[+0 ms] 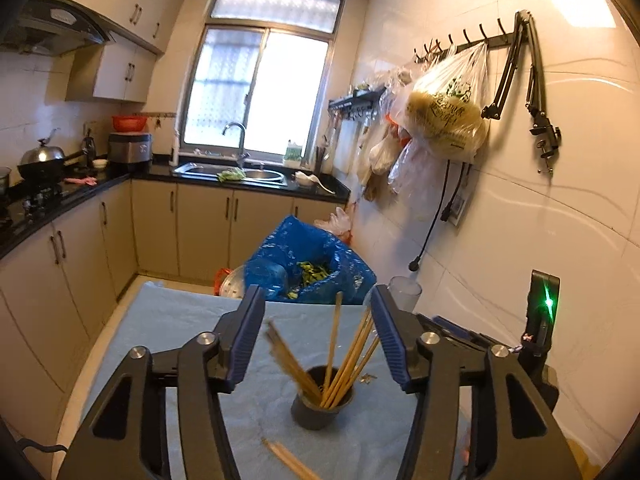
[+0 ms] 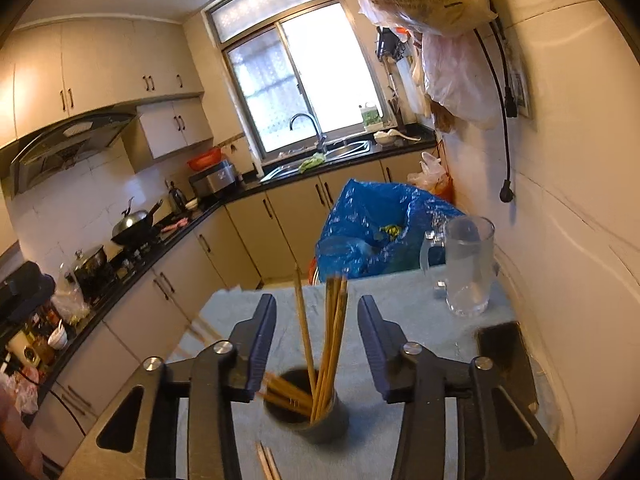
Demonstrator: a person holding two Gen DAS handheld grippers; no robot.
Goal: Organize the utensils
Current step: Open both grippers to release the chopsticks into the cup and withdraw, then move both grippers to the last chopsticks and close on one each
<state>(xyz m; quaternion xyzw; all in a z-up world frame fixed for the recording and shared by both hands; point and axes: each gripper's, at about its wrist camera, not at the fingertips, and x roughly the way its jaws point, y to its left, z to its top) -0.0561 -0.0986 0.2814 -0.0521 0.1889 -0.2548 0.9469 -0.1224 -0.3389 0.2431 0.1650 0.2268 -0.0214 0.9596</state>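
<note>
A dark grey cup (image 1: pixel 320 416) (image 2: pixel 316 428) stands on the table's pale blue cloth (image 1: pixel 160 320) (image 2: pixel 400 292) and holds several wooden chopsticks (image 1: pixel 347 360) (image 2: pixel 333 320). Some stand upright, others lean left and look blurred. My left gripper (image 1: pixel 318 296) is open, its blue pads on either side of the sticks without touching them. My right gripper (image 2: pixel 318 302) is open too, and the sticks rise in the gap between its pads. A loose pair of chopsticks (image 1: pixel 288 460) (image 2: pixel 266 460) lies on the cloth in front of the cup.
A clear glass mug (image 2: pixel 466 264) (image 1: pixel 404 292) stands at the table's far right corner. Behind the far edge sits a blue plastic bag (image 1: pixel 304 256) (image 2: pixel 372 224) of green scraps. A black device (image 1: pixel 542 312) with a green light stands by the right wall. Kitchen counters run along the left.
</note>
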